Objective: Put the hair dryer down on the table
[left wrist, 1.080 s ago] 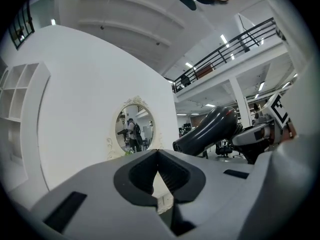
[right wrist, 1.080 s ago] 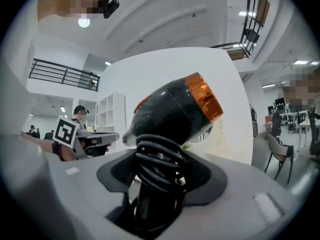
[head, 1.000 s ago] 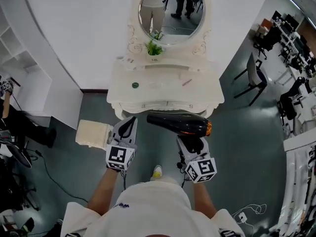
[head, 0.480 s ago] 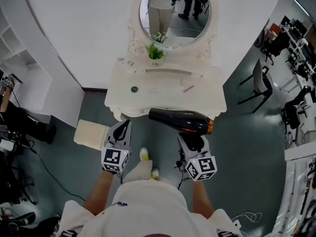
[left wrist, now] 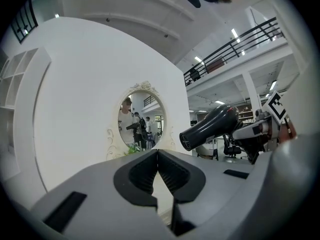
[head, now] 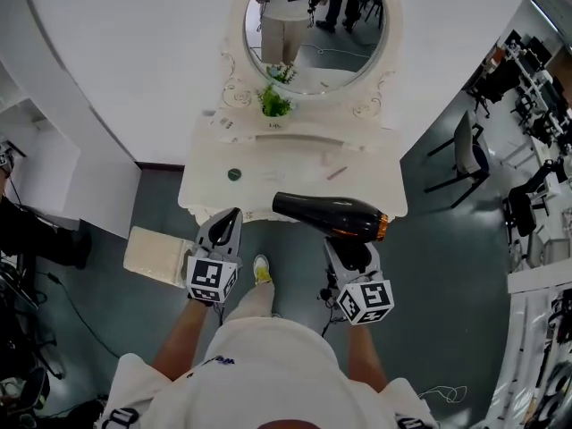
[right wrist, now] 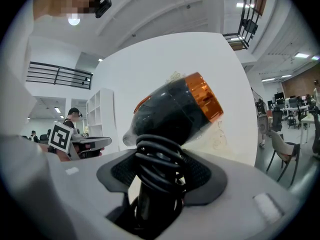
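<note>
Against the white wall stands the white ornate dressing bench [head: 286, 175] with its oval mirror [head: 308, 25], straight ahead of both tools. The black hair dryer with the orange rear ring [head: 329, 216] is held in the air at the front edge of this bench. Its long body lies crosswise, parallel to that edge, with the nozzle toward the left tool [head: 225, 231]. The right tool [head: 350, 256] pinches its handle, where the black cord [right wrist: 159, 164] is wound. The left tool is pressed together and holds nothing. I judge that the dryer must go forward and down onto the bench top.

White curved wall [head: 134, 61] w/ oval mirror [head: 313, 25], grey-green floor [head: 447, 266], chairs [head: 460, 146] rt.
</note>
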Motion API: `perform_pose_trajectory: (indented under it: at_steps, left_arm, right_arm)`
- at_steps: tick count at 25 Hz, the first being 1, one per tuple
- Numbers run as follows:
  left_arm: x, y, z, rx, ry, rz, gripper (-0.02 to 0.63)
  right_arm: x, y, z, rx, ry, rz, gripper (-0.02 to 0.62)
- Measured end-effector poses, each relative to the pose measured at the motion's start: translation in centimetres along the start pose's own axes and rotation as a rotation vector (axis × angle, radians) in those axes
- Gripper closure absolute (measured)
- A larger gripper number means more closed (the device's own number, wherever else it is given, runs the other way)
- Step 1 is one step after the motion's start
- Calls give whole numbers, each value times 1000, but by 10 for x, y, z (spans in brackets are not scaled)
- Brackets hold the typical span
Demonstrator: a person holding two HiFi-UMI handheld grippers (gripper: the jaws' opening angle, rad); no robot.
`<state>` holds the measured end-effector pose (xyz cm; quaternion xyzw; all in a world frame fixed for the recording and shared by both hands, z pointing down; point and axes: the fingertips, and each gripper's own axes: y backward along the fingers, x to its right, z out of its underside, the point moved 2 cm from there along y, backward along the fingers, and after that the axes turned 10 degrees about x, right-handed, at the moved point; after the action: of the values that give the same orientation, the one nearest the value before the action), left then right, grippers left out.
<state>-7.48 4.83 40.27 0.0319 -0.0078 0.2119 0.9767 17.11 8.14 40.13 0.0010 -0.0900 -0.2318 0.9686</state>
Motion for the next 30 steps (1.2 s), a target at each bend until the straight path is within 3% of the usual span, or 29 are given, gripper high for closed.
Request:
perform_pose_trajectory:
  at_steps: [11, 16, 30]
  left_arm:
    - [-60, -97, 0, 6, 67, 31, 597]
    - [-74, -130, 4, 12, 43, 62, 597]
    - [-129, -185, 42, 11, 104, 51, 597]
  right_arm:
    - [23, -104, -13, -62, 36, 33, 325]
    - [32, -141, -9, -90, 43, 41, 325]
    - [56, -223, 19, -154, 8, 71, 325]
